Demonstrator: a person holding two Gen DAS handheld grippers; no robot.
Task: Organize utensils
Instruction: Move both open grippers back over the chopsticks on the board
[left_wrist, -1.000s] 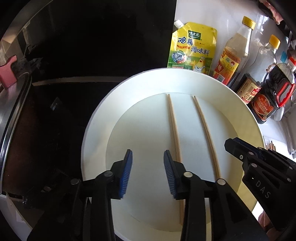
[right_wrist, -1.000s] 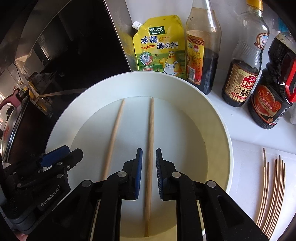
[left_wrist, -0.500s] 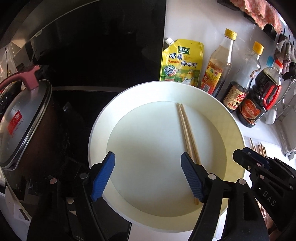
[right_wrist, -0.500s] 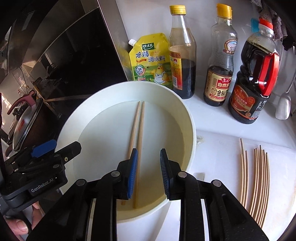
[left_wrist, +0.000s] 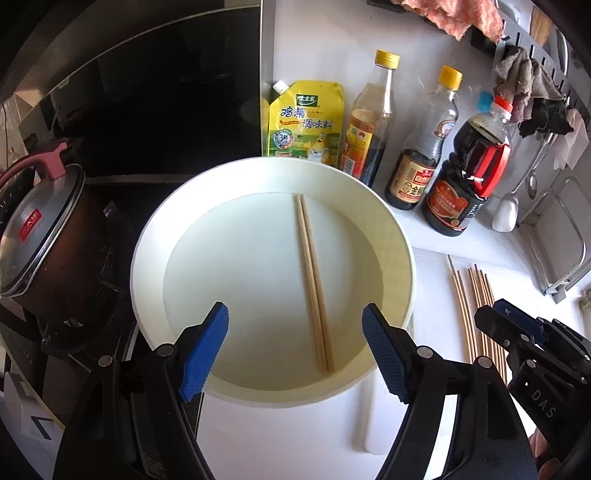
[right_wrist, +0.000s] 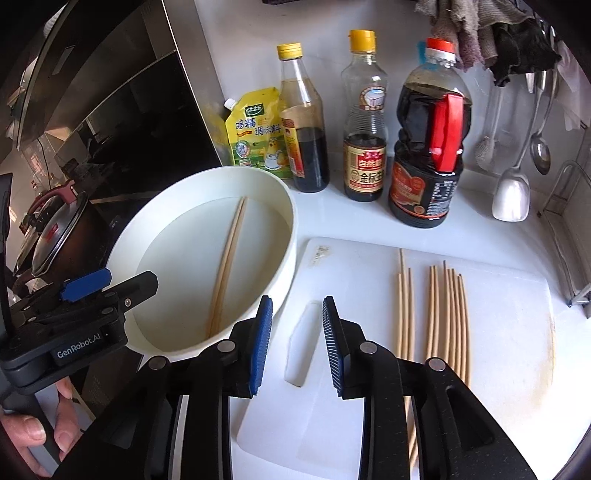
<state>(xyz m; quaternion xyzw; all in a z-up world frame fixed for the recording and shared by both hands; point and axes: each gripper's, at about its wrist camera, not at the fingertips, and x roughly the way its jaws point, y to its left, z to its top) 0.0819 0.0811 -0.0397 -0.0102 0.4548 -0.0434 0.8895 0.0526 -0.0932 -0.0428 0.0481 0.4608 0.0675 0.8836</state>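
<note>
Two wooden chopsticks (left_wrist: 313, 280) lie side by side in a round white basin (left_wrist: 400, 236); they also show in the right wrist view (right_wrist: 226, 266), in the basin (right_wrist: 288, 221). Several more chopsticks (right_wrist: 447, 314) lie in a row on a white cutting board (right_wrist: 509, 332), also seen in the left wrist view (left_wrist: 476, 314). My left gripper (left_wrist: 291, 350) is wide open and empty above the basin's near rim. My right gripper (right_wrist: 297, 347) is open and empty over the board, right of the basin.
A yellow seasoning pouch (right_wrist: 258, 136) and three sauce bottles (right_wrist: 365, 133) stand behind the basin. A lidded pot (left_wrist: 37, 229) sits on the stove at left. Ladles (right_wrist: 513, 192) hang at the right by a wire rack (right_wrist: 569, 236).
Both grippers pulled back and up from the basin. The two chopsticks, apart a second ago, now lie together. The left jaws opened wide; the right gripper opened and shifted right over the board.
</note>
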